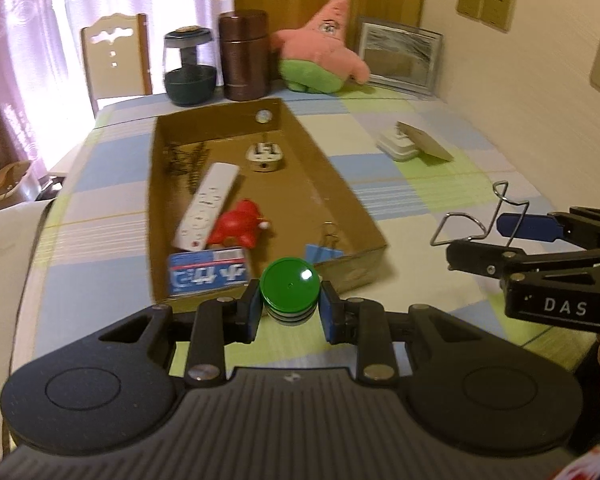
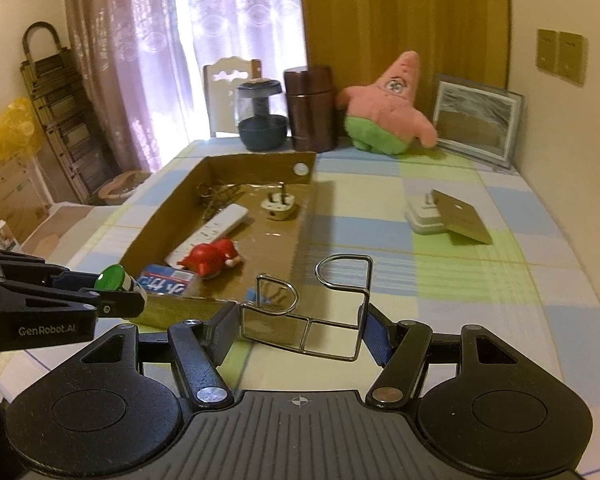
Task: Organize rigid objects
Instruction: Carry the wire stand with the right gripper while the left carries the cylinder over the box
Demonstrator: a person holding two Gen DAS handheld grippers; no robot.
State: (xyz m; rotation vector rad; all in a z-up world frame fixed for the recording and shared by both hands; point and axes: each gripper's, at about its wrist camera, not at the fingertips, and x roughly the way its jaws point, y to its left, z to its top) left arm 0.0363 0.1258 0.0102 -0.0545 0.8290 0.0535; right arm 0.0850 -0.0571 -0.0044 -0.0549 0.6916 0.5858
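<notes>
The left gripper (image 1: 289, 311) is nearest, closed tight on a small round jar (image 1: 289, 295) with a glossy green lid, just before the box's near wall. The right gripper (image 2: 300, 330), about half open, clamps a bent wire rack (image 2: 312, 312), thin shiny metal, near the box's right corner. The shallow cardboard box (image 1: 340, 196) already holds a long white remote (image 1: 207, 206), a red toy (image 1: 240, 226), a plug (image 1: 265, 156) and a blue clip (image 1: 322, 252). Jar, rack and the white piece (image 1: 398, 146) on the right are not yet inside.
</notes>
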